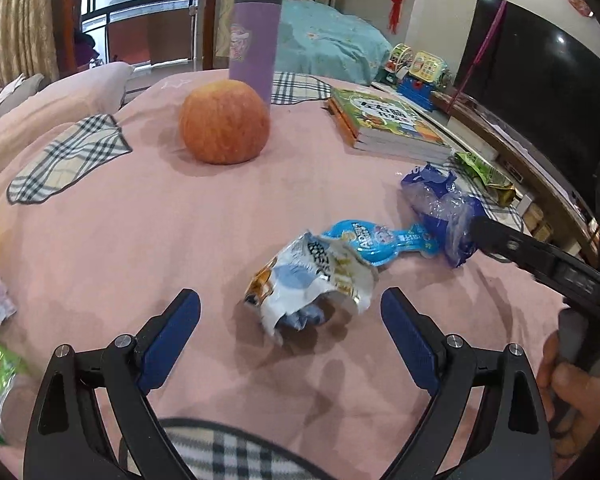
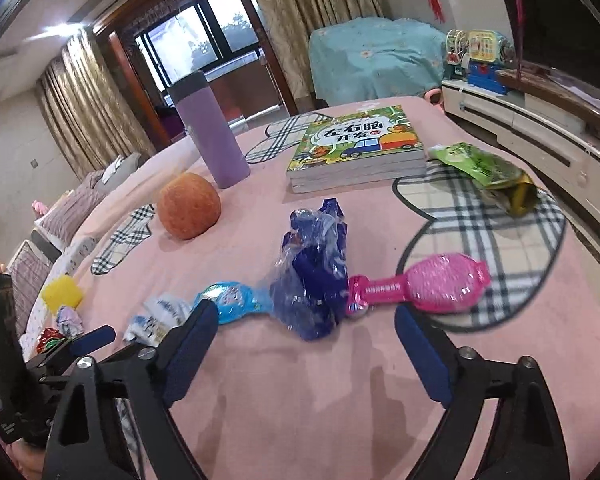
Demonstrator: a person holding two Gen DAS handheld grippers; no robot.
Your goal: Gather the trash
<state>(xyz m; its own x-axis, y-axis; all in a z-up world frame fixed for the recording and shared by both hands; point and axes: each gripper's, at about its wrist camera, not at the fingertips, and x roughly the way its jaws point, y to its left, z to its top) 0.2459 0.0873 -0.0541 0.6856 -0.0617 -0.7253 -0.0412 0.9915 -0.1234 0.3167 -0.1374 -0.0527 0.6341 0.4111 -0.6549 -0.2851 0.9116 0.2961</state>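
Note:
A crumpled white and blue snack wrapper (image 1: 312,284) lies on the pink bedspread (image 1: 140,220), just ahead of my left gripper (image 1: 290,302), which stands open around its near end without touching it. Behind it is a light-blue spoon-shaped packet (image 1: 376,240). In the right wrist view a crumpled dark-blue plastic wrapper (image 2: 316,276) stands between the wide-apart fingers of my right gripper (image 2: 304,316); the pads do not press it. A pink spoon-shaped packet (image 2: 440,284) lies to its right, and a green snack bag (image 2: 488,172) farther back.
An apple (image 1: 224,124), a purple bottle (image 1: 256,36) and a stack of books (image 1: 388,124) stand farther back on the bed. A yellow block (image 2: 62,294) and more wrappers (image 1: 0,380) lie at the left edge. A TV cabinet (image 2: 540,120) runs along the right.

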